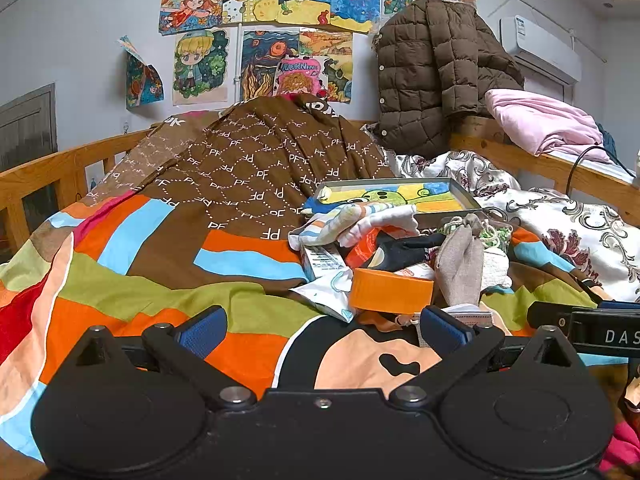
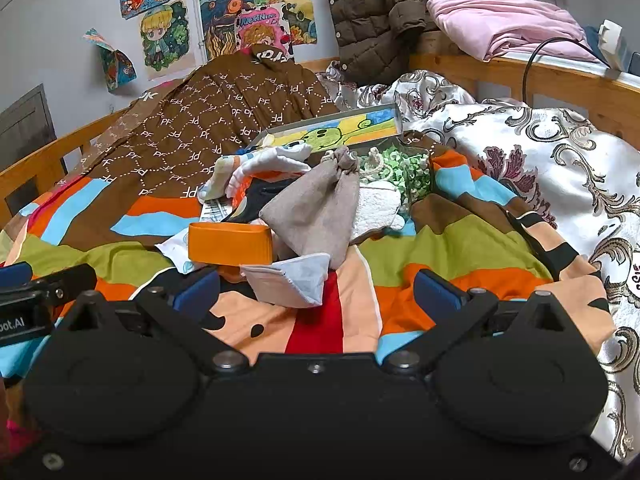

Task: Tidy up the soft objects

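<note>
1. We saw the left gripper [image 1: 320,330] held low over the bed's colourful patchwork quilt [image 1: 160,292], its blue-padded fingers spread wide and empty.
2. The right gripper [image 2: 316,290] was likewise released, fingers apart with nothing between them, hovering just above the same quilt.
3. The soft objects lay in a heap in the middle of the bed, just ahead of both grippers: a grey drawstring pouch [image 2: 316,216], a small folded grey-and-pink cloth piece [image 2: 292,282] nearest the right gripper, striped socks [image 2: 260,168], a white fluffy cloth [image 2: 378,210] and a green-and-white knitted piece [image 2: 400,164].
4. An orange tape roll [image 1: 390,290] sat at the near edge of the heap, touching the pouch, with a white packet [image 1: 326,292] beneath it.
5. Behind the heap we noted a shallow box with a coloured drawing [image 1: 396,196] on it.
6. Further back were a brown patterned duvet [image 1: 248,160], a brown quilted jacket [image 1: 432,76] hung on the wooden bed frame [image 1: 48,172], and a pink blanket [image 1: 544,120].
</note>
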Demonstrator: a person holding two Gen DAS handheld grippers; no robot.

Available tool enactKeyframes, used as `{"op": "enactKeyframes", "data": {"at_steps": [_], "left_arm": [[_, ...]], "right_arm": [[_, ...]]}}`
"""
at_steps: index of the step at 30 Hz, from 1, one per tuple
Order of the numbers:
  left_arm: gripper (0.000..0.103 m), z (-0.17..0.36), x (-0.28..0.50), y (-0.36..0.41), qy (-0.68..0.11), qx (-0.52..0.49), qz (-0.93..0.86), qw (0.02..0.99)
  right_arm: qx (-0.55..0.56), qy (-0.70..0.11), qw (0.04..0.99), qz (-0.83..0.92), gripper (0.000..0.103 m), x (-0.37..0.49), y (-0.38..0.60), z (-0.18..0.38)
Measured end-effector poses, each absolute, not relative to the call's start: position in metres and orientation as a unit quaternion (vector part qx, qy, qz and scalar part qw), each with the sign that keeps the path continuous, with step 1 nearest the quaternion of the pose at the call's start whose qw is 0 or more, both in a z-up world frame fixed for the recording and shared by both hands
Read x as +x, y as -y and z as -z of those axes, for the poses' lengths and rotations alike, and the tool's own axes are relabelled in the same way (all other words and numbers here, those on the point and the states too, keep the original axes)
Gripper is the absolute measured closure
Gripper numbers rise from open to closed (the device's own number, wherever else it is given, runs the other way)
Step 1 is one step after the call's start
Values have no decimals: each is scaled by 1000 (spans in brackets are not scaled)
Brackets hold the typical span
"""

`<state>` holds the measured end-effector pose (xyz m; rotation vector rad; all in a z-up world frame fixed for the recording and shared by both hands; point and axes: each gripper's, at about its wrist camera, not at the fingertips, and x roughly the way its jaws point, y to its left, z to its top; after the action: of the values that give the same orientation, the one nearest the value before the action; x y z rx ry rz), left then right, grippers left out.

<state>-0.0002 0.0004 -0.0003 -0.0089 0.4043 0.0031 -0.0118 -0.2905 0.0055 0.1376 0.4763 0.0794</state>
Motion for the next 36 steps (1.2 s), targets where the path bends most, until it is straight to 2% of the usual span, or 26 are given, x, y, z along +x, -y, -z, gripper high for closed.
{"op": "enactKeyframes", "data": {"at_steps": [36], "left_arm": [[1, 0, 0, 0, -203, -4, -3, 979]], "right_arm": [[67, -238, 968, -37, 0, -12, 288, -4]]}}
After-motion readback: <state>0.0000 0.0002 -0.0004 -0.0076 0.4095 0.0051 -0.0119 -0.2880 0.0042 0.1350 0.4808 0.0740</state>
